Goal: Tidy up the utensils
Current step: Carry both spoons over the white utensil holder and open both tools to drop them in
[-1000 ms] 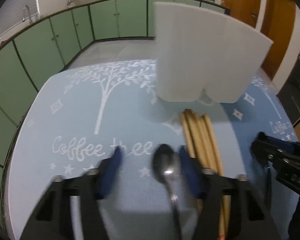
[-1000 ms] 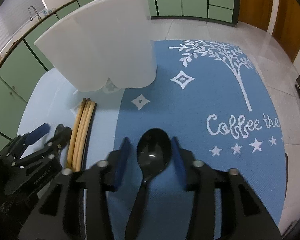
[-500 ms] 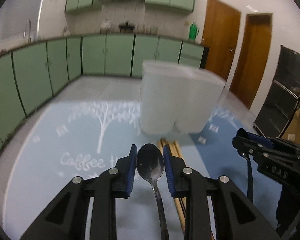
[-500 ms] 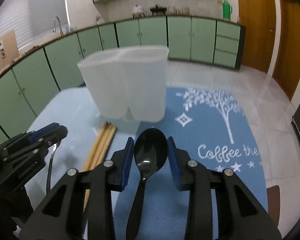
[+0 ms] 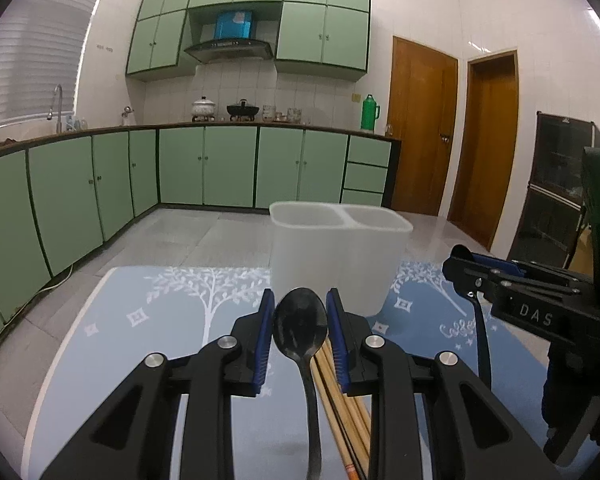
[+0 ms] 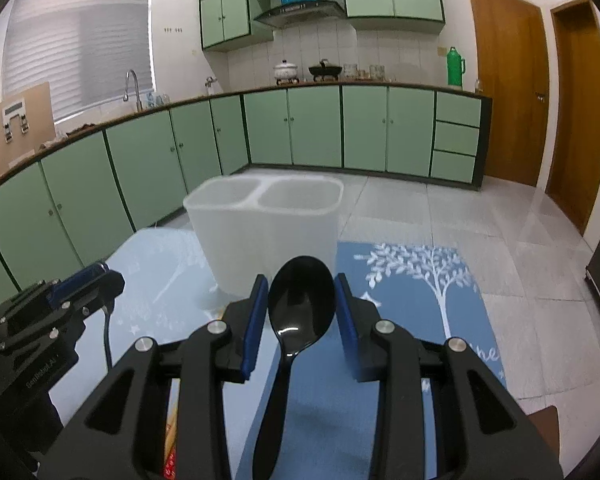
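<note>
My left gripper (image 5: 300,320) is shut on the bowl of a metal spoon (image 5: 300,332), whose handle runs back toward the camera. My right gripper (image 6: 302,300) is shut on the bowl of a black spoon (image 6: 300,304) in the same way. Both are lifted off the table and point at a white two-compartment utensil holder (image 5: 332,256) (image 6: 268,236) standing just ahead with nothing showing in it. Several wooden chopsticks (image 5: 340,392) lie on the mat below the left gripper. Each gripper appears side-on in the other's view, right gripper (image 5: 466,260) and left gripper (image 6: 108,276).
The table carries a light blue mat (image 5: 140,320) and a darker blue mat (image 6: 420,280), both with white tree prints. Beyond the table are tiled floor, green kitchen cabinets (image 5: 204,168) and wooden doors (image 5: 424,128). A dark shelf unit (image 5: 556,184) stands at the right.
The left jaws closed onto the metal spoon's bowl. Both grippers rose off the table with their spoons and tilted up toward level, so the holder now sits lower and farther in each view.
</note>
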`<state>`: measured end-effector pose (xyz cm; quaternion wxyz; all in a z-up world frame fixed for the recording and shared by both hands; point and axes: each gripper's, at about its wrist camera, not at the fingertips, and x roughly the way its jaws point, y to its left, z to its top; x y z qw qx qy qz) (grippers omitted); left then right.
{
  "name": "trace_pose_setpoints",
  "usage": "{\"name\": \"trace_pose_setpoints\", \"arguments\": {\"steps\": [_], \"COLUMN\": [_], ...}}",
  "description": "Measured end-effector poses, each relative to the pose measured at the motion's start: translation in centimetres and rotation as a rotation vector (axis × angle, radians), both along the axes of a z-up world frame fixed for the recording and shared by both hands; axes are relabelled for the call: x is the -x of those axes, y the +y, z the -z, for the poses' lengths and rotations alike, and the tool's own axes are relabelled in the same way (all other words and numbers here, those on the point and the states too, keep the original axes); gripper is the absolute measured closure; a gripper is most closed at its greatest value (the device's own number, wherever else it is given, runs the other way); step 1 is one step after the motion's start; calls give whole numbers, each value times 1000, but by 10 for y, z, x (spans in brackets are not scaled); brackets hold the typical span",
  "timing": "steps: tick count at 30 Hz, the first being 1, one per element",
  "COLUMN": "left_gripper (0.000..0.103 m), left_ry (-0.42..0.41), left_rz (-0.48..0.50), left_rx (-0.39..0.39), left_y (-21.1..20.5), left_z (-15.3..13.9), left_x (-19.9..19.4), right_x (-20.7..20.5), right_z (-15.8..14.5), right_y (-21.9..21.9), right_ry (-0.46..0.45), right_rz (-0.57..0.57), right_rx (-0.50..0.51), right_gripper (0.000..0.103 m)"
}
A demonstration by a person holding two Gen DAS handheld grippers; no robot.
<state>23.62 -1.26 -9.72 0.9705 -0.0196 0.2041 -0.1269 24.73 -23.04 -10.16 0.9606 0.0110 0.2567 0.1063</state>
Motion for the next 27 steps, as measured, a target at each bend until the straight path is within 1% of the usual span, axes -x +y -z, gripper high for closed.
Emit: {"name": "trace_pose_setpoints", "arguments": {"steps": [4,7,9,13,16,17,19,22,24,27], "left_gripper": [77,77,77,77,77,77,77,77,77,77], "left_ry": [-37,-79,-123,-209,-266,-272,-277,-257,-242,-220], "left_rz": [-3,-5,-4,11,20,26,32,36,30,22], "left_rx": [15,33,44,93,115,127,142,164,177,184], "left_y": [1,3,4,7,3,2,-2,-5,-7,-9], "left_z": [-11,-29,-48,-87,-110,-114,-118,-113,-104,-89], "left_x": [3,4,1,-17,-43,-54,-74,-101,-119,-142], "right_x": [-4,-12,-21,-49,-82,-92,-109,-137,-153,-166], "right_z": [-20,-41,-55,-81,-91,-92,-91,-80,-70,-56], "right_y": [-5,-10,-12,-13,-16,-16,-17,-18,-19,-16], "right_ry": [-52,-102,-138,-223,-247,-255,-266,-252,-225,-197], "right_rz": [1,-6,-10,-1,9,19,34,62,77,90], "right_rx": [-19,-41,-51,-62,-103,-104,-101,-102,-114,-90], "right_gripper": [71,71,71,71,71,71,71,71,71,71]}}
